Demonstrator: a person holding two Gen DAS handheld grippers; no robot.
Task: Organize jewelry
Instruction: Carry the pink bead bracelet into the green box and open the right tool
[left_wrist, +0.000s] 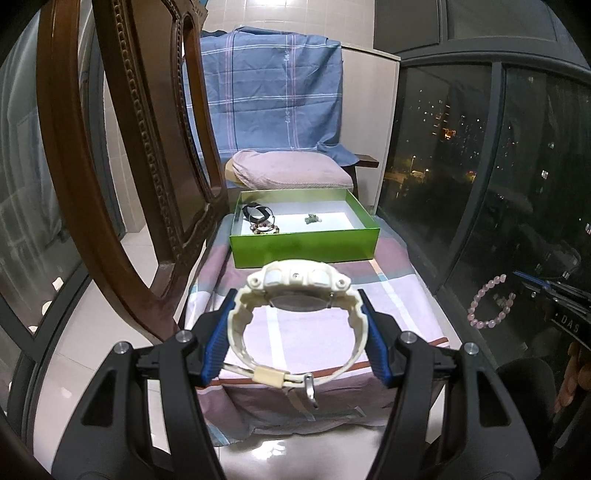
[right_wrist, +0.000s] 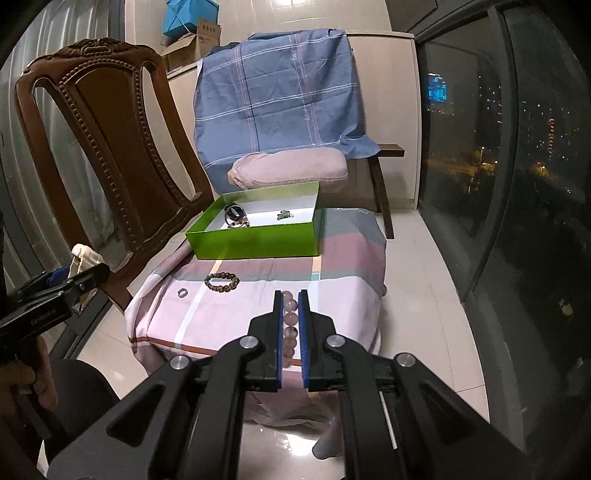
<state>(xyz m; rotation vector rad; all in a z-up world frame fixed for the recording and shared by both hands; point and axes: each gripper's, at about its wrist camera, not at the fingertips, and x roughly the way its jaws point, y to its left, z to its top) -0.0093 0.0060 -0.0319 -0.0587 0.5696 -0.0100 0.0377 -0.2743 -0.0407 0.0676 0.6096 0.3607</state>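
Note:
My left gripper is shut on a cream white watch, held by its strap above the cloth-covered stool. My right gripper is shut on a pink bead bracelet, which also shows in the left wrist view. A green box stands at the far end of the stool and holds a black band, a bead bracelet and a small green piece. A brown bead bracelet and a small ring lie on the cloth.
A carved wooden chair stands close on the left. Behind the box is a pink cushion and a blue plaid cloth over a bench. Dark window glass runs along the right. White tiled floor surrounds the stool.

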